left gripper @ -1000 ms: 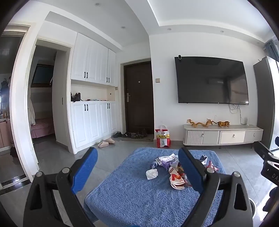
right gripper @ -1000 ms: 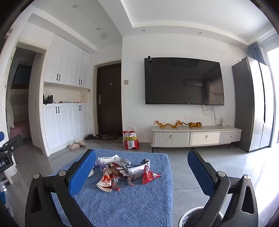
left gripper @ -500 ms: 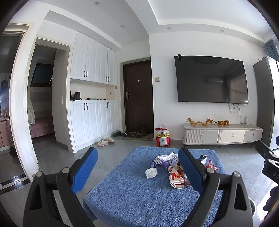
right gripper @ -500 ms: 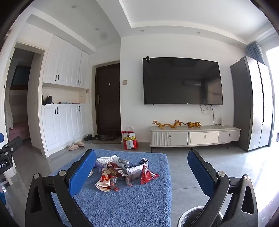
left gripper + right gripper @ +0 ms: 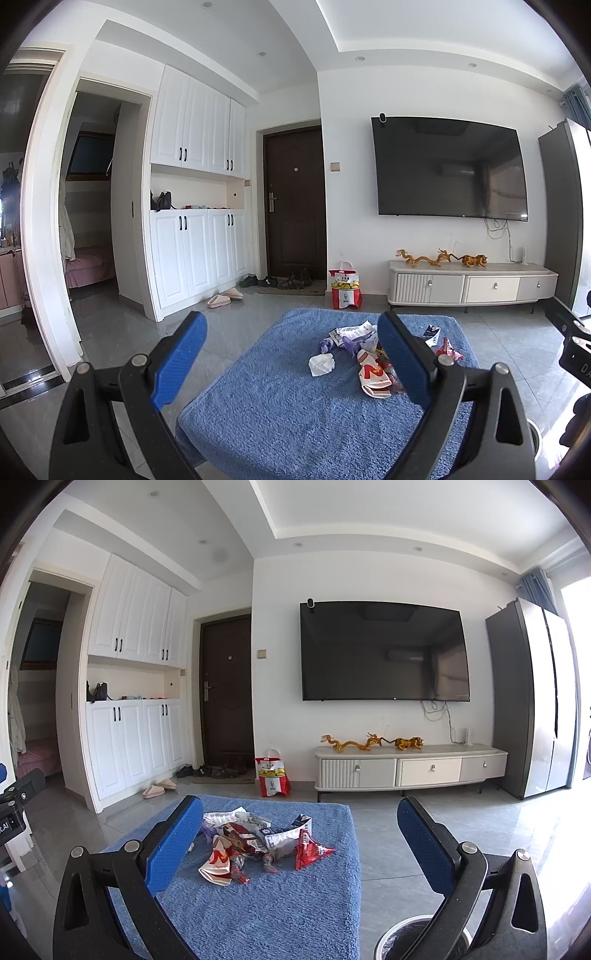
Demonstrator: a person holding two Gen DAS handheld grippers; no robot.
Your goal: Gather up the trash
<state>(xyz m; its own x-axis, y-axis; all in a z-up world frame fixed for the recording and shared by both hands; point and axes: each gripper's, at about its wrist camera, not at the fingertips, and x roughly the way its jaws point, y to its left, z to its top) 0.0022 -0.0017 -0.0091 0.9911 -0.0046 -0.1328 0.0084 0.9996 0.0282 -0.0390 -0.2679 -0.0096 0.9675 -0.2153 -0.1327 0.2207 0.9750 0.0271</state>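
Note:
A pile of crumpled snack wrappers (image 5: 255,845) lies on a blue fuzzy-covered table (image 5: 280,915); it also shows in the left wrist view (image 5: 373,362), with a white paper ball (image 5: 321,363) at its left. A red wrapper (image 5: 310,853) sits at the pile's right. My left gripper (image 5: 291,358) is open and empty, held above the table's near side. My right gripper (image 5: 301,843) is open and empty, above the table's near right edge. A round trash bin (image 5: 417,941) stands on the floor below the right gripper.
A red and white KFC bag (image 5: 271,777) stands on the floor by the dark door. A TV cabinet (image 5: 410,768) runs along the far wall under the TV. White cupboards (image 5: 199,254) and slippers (image 5: 223,297) are at the left. Grey tile floor surrounds the table.
Both grippers have shifted only slightly; the view drifts a little. Both stay open and empty. The trash has not moved.

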